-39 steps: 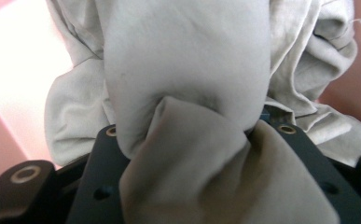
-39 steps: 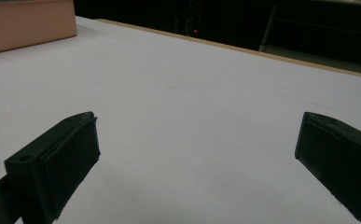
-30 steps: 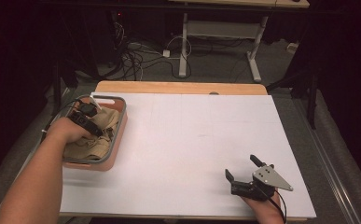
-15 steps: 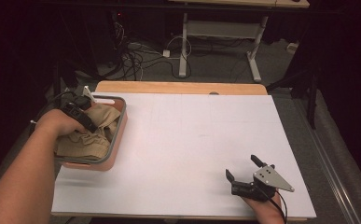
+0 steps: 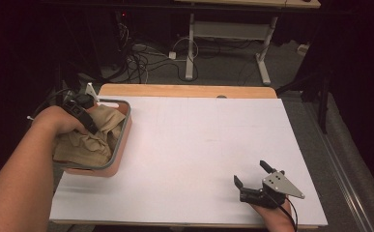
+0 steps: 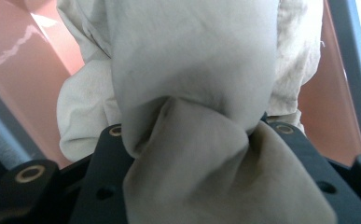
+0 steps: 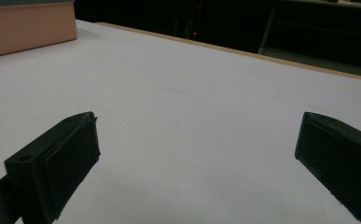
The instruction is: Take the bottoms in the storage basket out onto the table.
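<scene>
A beige cloth lies bunched in a salmon-pink bin with a grey rim at the table's left edge. My left gripper reaches into the bin and is shut on a fold of the cloth, lifting it. In the left gripper view the cloth bulges out between the black jaws, with the bin's pink wall behind. My right gripper rests on the white table surface near the front right, jaws wide open with nothing between them. In the right gripper view its fingers frame bare table.
The bin's side appears at the far left in the right gripper view. A wooden strip runs along the table's far edge. Beyond it are cables and desk legs on a dark floor.
My left hand has risen and drawn back toward the bin's left side, pulling the gripped cloth up. The right gripper has stayed in place.
</scene>
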`<state>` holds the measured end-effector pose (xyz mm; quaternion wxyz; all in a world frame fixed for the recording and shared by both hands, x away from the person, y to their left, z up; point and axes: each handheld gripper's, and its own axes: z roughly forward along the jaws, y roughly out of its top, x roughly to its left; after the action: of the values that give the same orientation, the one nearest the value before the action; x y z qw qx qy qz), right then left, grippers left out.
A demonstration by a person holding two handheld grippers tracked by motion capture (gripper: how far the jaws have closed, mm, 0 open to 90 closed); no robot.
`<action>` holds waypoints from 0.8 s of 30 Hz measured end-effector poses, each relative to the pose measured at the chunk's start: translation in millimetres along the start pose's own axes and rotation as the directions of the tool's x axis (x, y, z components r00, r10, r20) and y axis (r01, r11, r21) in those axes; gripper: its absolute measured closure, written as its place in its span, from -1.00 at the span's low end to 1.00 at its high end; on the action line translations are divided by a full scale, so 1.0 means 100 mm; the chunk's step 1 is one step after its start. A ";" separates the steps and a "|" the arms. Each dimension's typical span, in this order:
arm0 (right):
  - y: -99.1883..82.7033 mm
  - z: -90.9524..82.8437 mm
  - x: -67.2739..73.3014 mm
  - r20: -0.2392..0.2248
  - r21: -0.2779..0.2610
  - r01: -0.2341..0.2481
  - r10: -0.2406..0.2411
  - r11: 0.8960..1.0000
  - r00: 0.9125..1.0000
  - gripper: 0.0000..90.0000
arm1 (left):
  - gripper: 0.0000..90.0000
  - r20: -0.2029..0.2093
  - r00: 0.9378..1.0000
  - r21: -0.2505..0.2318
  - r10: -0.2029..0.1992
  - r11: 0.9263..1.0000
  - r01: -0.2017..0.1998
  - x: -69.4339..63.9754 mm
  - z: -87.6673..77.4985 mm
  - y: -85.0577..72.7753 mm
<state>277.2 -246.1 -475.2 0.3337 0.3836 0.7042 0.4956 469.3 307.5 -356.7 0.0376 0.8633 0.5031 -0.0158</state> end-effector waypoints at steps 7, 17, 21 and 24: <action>0.00 0.00 0.00 0.000 -0.001 -0.002 0.002 1.000 1.000 -0.98 | 0.35 0.002 1.000 0.016 0.011 1.000 -0.011 -0.04 -0.13 0.04; 0.00 -0.01 -0.01 0.000 -0.003 -0.005 0.005 1.000 1.000 -0.98 | 0.35 -0.014 1.000 0.043 0.007 0.999 -0.007 -0.09 -0.32 0.08; 0.00 -0.01 -0.01 0.000 -0.004 -0.006 0.006 1.000 1.000 -0.98 | 0.35 -0.013 1.000 0.046 0.004 0.999 -0.003 -0.10 -0.37 0.07; 0.00 -0.01 -0.01 -0.003 -0.005 0.000 0.000 1.000 1.000 -0.98 | 0.35 -0.009 1.000 0.049 -0.003 0.999 0.004 -0.10 -0.42 0.07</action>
<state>277.1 -246.9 -474.9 0.3336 0.3823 0.7034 0.4978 469.7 298.7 -313.4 0.0140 0.8631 0.5043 -0.0243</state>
